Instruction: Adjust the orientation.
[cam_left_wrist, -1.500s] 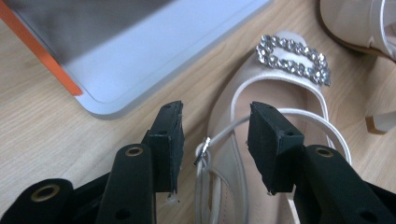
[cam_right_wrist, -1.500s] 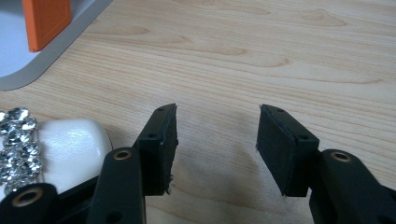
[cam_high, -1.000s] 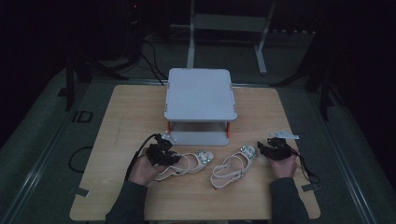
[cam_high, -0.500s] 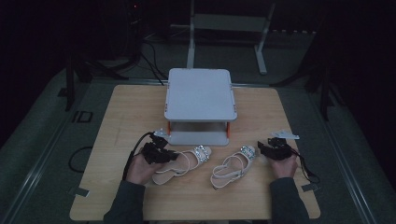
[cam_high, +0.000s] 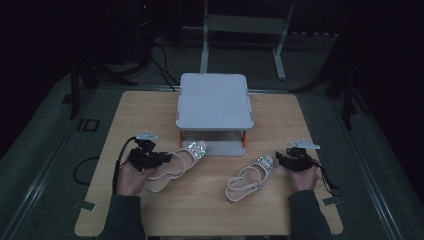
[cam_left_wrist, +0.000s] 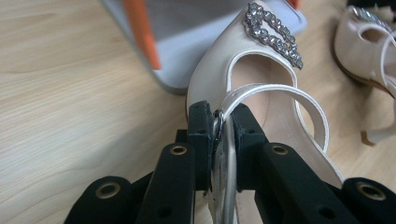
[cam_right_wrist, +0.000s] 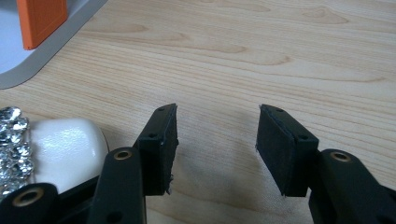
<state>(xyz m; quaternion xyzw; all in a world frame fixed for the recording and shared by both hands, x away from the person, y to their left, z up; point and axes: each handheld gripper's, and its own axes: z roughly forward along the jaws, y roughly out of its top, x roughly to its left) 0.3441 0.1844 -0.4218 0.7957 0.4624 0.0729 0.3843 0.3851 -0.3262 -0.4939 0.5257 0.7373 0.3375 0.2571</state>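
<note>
Two cream sandals with jewelled toe bands lie on the wooden table (cam_high: 140, 115). My left gripper (cam_high: 162, 157) (cam_left_wrist: 223, 126) is shut on the ankle strap and buckle of the left sandal (cam_high: 175, 167) (cam_left_wrist: 261, 93), whose toe rests on the lower shelf (cam_high: 225, 147) of a grey rack (cam_high: 215, 97). The right sandal (cam_high: 247, 177) (cam_left_wrist: 369, 37) lies flat, toe pointing right. Just beyond that toe (cam_right_wrist: 60, 140) my right gripper (cam_high: 280, 159) (cam_right_wrist: 215, 140) stands open over bare wood, nothing between its pads.
The rack has a flat grey top on orange legs (cam_left_wrist: 140, 32) (cam_right_wrist: 39, 16) and stands at the middle back of the table. Cables trail from both grippers. Dark floor and metal stand legs lie beyond the table's far edge.
The left gripper has closed on the strap and carried the left sandal away from the person, so its toe now reaches the rack's lower shelf. The right hand and right sandal have not moved.
</note>
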